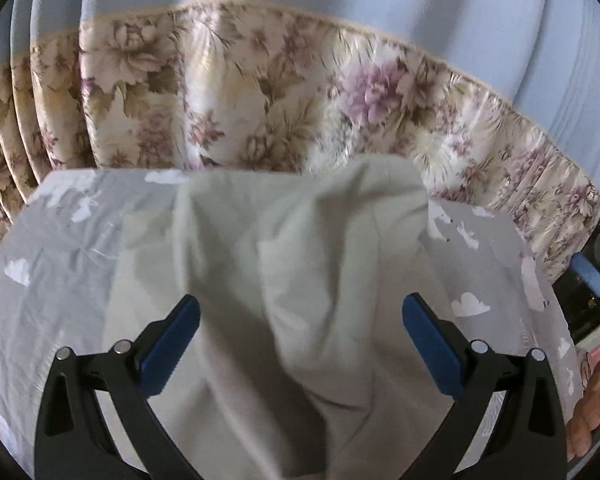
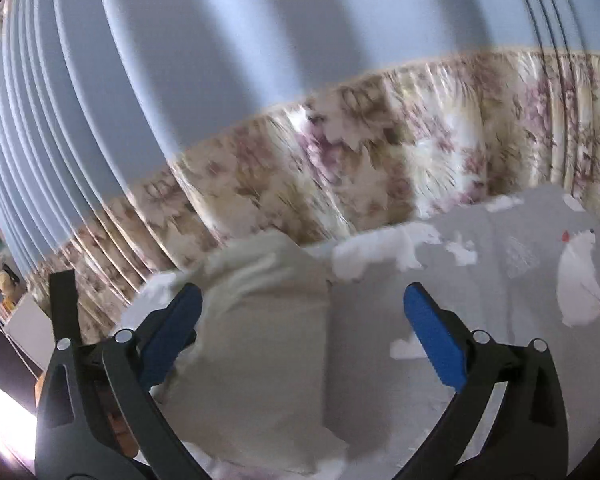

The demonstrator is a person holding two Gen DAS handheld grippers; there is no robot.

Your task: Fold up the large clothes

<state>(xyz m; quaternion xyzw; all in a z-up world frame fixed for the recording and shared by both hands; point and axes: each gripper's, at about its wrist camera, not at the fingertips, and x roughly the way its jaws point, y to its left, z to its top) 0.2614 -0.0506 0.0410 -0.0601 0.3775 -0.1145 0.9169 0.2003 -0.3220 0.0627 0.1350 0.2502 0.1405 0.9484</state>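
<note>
Looking along our left gripper [image 1: 300,344]: fingers spread wide, blue pads [image 1: 168,348] flat and matte on black arms, pinching nothing.
Between and beyond them: the pale cream garment [image 1: 292,264], soft and rumpled into deep folds, lies under the open jaws on the grey bedsheet [image 1: 68,248].
Our right gripper [image 2: 302,338]: fingers likewise spread wide, nothing between the pads.
Garment from the right: we see it as a flatter, squarer slab with a straight right edge, lying low and to the left on the sheet, partly behind the left pad.
Bedsheet: thin, creased grey cotton printed with white clouds; the right view alone shows a white bear print [image 2: 580,280].
Curtain [image 1: 260,92]: glossy floral band, pleated, under plain pale-blue cloth.
Left view only: a hand [image 1: 596,408] at the right edge.
</note>
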